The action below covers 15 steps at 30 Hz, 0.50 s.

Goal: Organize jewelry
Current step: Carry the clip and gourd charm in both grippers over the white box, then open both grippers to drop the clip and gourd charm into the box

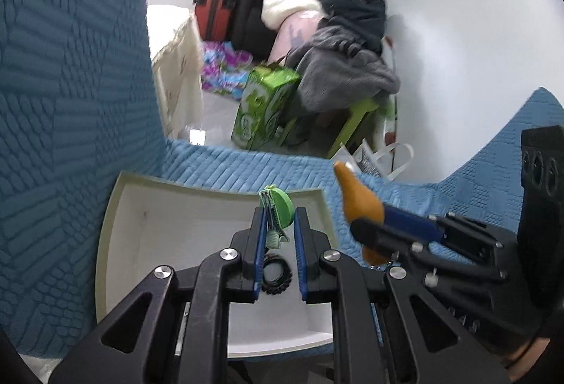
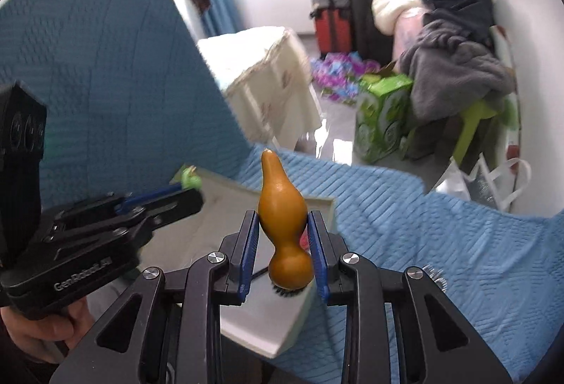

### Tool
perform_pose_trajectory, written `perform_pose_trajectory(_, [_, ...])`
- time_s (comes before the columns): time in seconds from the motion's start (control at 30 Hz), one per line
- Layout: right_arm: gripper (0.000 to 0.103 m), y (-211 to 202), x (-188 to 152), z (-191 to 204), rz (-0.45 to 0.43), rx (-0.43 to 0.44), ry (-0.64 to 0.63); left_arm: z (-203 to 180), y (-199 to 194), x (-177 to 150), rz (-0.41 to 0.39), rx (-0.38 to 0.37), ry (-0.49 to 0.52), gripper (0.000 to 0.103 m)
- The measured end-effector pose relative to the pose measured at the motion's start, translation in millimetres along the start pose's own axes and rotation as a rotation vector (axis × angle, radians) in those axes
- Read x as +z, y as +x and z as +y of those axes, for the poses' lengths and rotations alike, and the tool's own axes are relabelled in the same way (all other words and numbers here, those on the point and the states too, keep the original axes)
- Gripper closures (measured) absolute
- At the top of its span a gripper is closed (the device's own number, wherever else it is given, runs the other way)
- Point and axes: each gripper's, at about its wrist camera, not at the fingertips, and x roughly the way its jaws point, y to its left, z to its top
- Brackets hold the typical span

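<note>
My left gripper (image 1: pixel 280 213) is shut on a green hair clip (image 1: pixel 278 207), held over a shallow white tray (image 1: pixel 169 236) on the blue bedspread. A black coiled hair tie (image 1: pixel 276 274) lies in the tray, under the fingers. My right gripper (image 2: pixel 282 216) is shut on an orange gourd-shaped ornament (image 2: pixel 282 218), its narrow tip pointing up, above the tray's (image 2: pixel 319 204) right corner. In the right wrist view the hair tie (image 2: pixel 287 293) peeks out below the gourd. Each view shows the other gripper: the right gripper (image 1: pixel 366 225) with the gourd (image 1: pixel 359 197), the left gripper (image 2: pixel 197 193) with the clip (image 2: pixel 190 180).
The blue quilted bedspread (image 2: pixel 405 225) covers the bed, whose edge lies just beyond the tray. On the floor past it stand a green box (image 2: pixel 382 116), suitcases (image 2: pixel 329 3), a pile of clothes (image 2: pixel 454 63) and a cloth-covered stand (image 2: pixel 268 73). A hand (image 2: pixel 42 327) grips the left tool.
</note>
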Motion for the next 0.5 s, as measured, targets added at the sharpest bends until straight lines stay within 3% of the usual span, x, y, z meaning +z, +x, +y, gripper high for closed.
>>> perform_pose_trajectory(0.17, [0.077, 29.3, -5.4, 3.8, 0.094, 0.028, 0.026, 22.2, 18.4, -4.3, 0.060, -0.030, -0.074, 0.088])
perform_pose_trajectory(0.5, [0.076, 41.9, -5.9, 3.0, 0.123, 0.028, 0.031, 42.1, 31.1, -11.0, 0.103, 0.027, -0.130, 0.087])
